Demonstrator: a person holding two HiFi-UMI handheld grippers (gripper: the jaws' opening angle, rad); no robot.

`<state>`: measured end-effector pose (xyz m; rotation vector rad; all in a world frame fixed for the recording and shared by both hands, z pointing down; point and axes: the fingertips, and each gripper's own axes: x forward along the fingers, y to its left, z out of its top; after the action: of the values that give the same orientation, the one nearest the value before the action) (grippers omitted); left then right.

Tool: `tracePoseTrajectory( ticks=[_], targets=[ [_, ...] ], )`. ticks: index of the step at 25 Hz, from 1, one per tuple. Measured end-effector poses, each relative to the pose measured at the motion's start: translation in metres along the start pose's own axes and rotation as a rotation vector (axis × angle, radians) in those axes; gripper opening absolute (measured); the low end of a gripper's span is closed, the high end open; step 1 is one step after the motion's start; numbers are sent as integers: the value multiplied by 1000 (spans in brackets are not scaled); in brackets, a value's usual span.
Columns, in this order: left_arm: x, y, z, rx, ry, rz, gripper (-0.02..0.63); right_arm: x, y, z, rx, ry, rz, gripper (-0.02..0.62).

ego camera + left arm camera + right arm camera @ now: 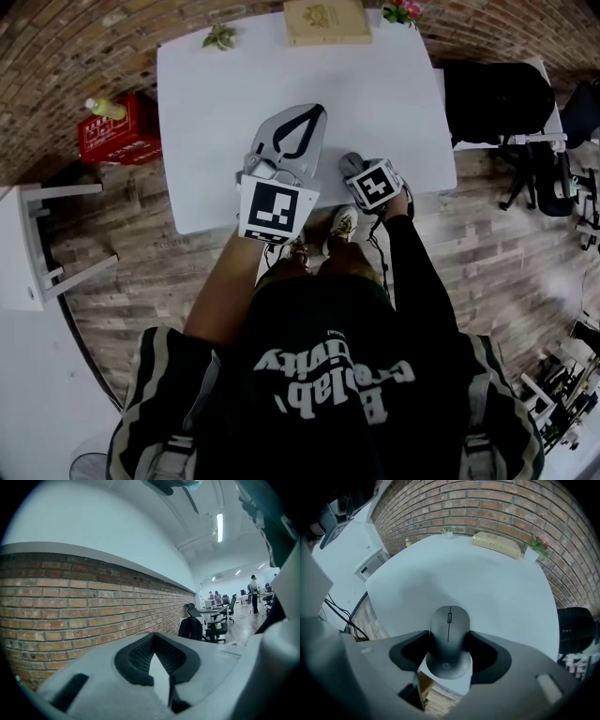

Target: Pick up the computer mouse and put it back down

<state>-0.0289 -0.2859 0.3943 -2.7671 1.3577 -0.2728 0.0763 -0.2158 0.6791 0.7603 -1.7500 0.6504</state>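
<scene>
here, smooth grey computer mouse (449,649), scroll wheel (449,618), right gripper (449,637) jaws clamped on it, left gripper (153,636) jaws together

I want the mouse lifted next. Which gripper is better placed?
Right. The right gripper points down with its jaws pressed on both sides of the mouse, near the table edge. The left gripper is shut on nothing and aimed level at the wall.

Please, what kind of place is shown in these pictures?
Probably an open-plan office: a red brick wall, black office chairs beside desks carrying monitors, and long ceiling strip lights.
</scene>
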Motion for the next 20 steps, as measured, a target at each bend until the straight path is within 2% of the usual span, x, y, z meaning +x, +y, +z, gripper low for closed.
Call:
tracePoseTrajectory(
  ticks=[10,20],
  targets=[
    [-11,7,-1,-8,2,24,5,-16,2,21,30,-212,-21,282],
    [-15,12,4,-1,-3,37,5,-69,-20,57,152,-494,-79,276]
  ],
)
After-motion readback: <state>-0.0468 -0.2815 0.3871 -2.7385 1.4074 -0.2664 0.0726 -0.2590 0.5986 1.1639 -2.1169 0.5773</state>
